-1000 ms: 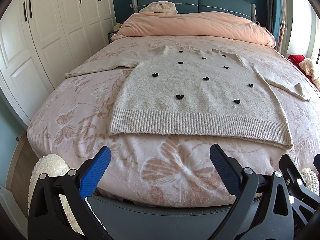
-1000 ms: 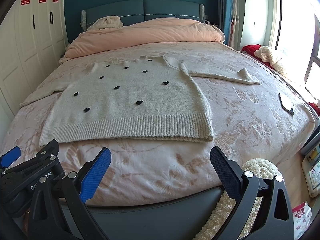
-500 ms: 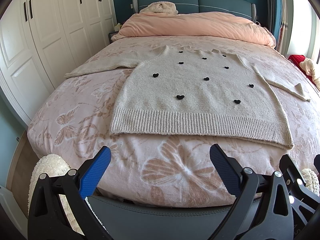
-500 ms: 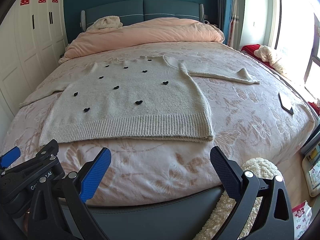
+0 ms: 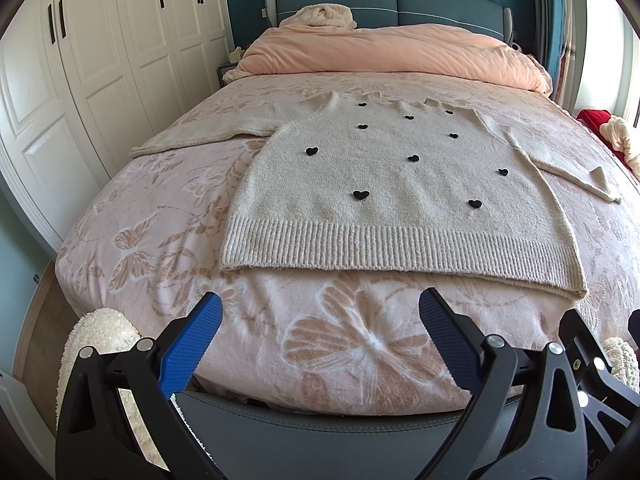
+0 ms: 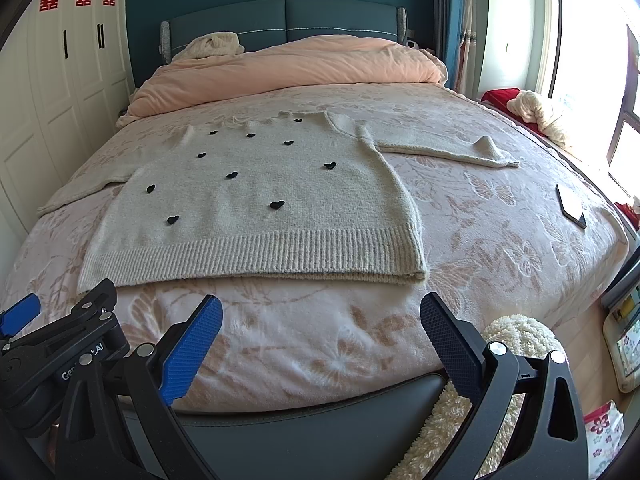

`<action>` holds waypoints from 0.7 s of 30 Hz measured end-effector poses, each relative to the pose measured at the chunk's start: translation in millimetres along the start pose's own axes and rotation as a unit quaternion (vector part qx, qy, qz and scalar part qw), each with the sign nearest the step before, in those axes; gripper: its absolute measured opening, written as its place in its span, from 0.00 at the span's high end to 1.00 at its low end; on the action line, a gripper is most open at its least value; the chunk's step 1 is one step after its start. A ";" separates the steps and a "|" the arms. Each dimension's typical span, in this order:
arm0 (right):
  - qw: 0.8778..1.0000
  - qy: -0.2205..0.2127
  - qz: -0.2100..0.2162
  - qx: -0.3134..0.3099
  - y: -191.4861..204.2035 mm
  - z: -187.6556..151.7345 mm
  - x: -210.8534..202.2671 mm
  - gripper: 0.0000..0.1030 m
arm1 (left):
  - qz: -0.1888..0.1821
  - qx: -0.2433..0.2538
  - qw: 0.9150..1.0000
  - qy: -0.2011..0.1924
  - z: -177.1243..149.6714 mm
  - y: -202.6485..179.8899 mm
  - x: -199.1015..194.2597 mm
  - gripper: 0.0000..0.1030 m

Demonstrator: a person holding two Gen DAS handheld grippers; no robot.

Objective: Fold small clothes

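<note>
Hidden: the far end of the left sleeve (image 6: 76, 192) is hard to see in the right view. The dark flat thing (image 6: 571, 211) on the bed is too small to name.
Cut off: only the fingers of each claw show. The hands that hold them are out of view.
Left claw (image 5: 320, 338): spread wide, holding nothing, low at the foot of the bed (image 5: 160, 240).
Right claw (image 6: 322, 338): spread wide too, holding nothing. The left claw shows at its left side.
Where the sweater (image 5: 400, 184) is: flat on the bed, up ahead of both claws and apart from them. Its ribbed hem (image 5: 400, 248) is the nearest part.
How the sweater looks: cream and fuzzy, with small black hearts (image 5: 361, 195) on it. Both sleeves lie out to the sides. The right sleeve (image 6: 444, 148) has a bent tip.
</note>
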State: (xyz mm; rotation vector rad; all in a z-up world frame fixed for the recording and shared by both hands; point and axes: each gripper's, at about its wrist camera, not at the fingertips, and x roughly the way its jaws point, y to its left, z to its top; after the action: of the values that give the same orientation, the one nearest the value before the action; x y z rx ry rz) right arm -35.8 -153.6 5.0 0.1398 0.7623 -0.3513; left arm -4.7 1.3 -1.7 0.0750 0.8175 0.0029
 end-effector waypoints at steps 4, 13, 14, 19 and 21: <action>1.000 0.000 0.000 0.000 -0.1 -0.1 -0.1 0.05 | 0.001 0.000 1.000 0.000 -0.4 0.1 0.2 0.07; 1.000 0.000 0.000 0.000 0.0 0.2 0.1 0.05 | 0.000 0.000 1.000 0.000 -0.3 -0.2 0.0 0.07; 1.000 0.000 0.000 0.000 0.1 0.5 0.2 0.05 | 0.000 0.000 1.000 0.000 -0.3 -0.3 0.0 0.07; 1.000 0.001 0.000 0.000 0.5 -0.3 0.6 0.05 | 0.001 0.001 1.000 0.000 -0.7 -0.3 0.2 0.07; 1.000 0.001 0.000 0.000 0.6 0.3 0.7 0.05 | 0.001 0.001 1.000 0.000 -0.5 -0.4 0.0 0.07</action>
State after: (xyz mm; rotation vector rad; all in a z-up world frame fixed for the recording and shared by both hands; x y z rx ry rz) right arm -34.9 -153.3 4.7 0.1409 0.7643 -0.3510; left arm -5.1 0.9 -2.1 0.0775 0.8166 0.0045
